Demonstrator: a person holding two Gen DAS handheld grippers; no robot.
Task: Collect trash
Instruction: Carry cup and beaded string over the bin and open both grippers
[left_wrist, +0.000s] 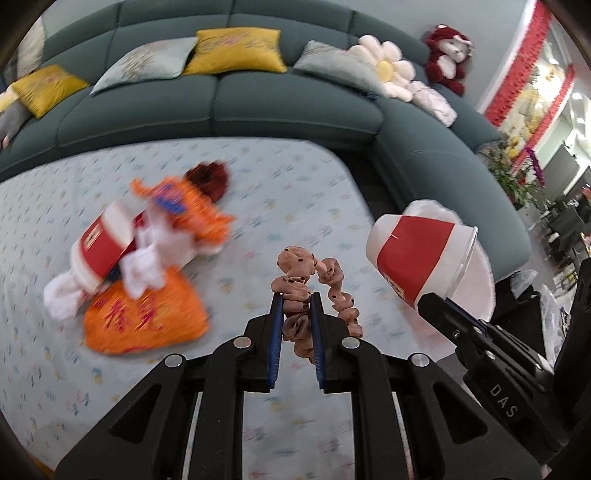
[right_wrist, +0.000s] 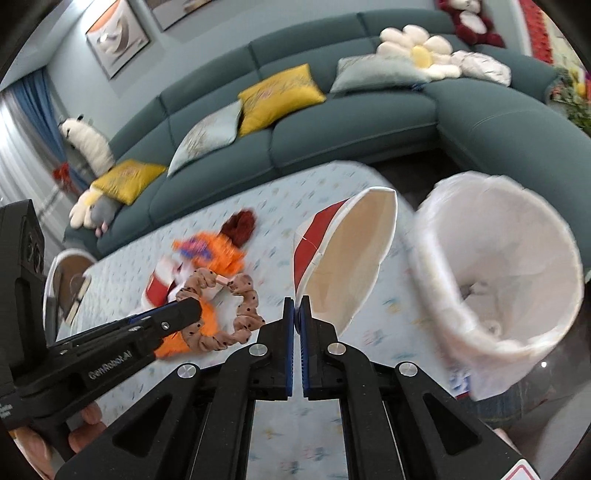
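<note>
While left gripper (left_wrist: 297, 299) clamps scrunchie (left_wrist: 295, 280) at frame centre and right gripper (right_wrist: 297, 306) pinches cup (right_wrist: 343, 258) rim, carry step is underway; next, drop into bin (right_wrist: 498, 258), right.

- Teal corner sofa (left_wrist: 221, 99) wraps the far side, curving down the right
- Yellow cushions (left_wrist: 236, 51) and pale grey-blue ones (right_wrist: 207, 136) along the seat
- Daisy-shaped pillow (left_wrist: 386, 66), red-and-white teddy (left_wrist: 448, 55) at the corner
- Pale blue wall with framed pictures (right_wrist: 118, 37) — blue curtain (right_wrist: 37, 107) at left
- Red garlands (left_wrist: 524, 77) by a bright area at right
</note>
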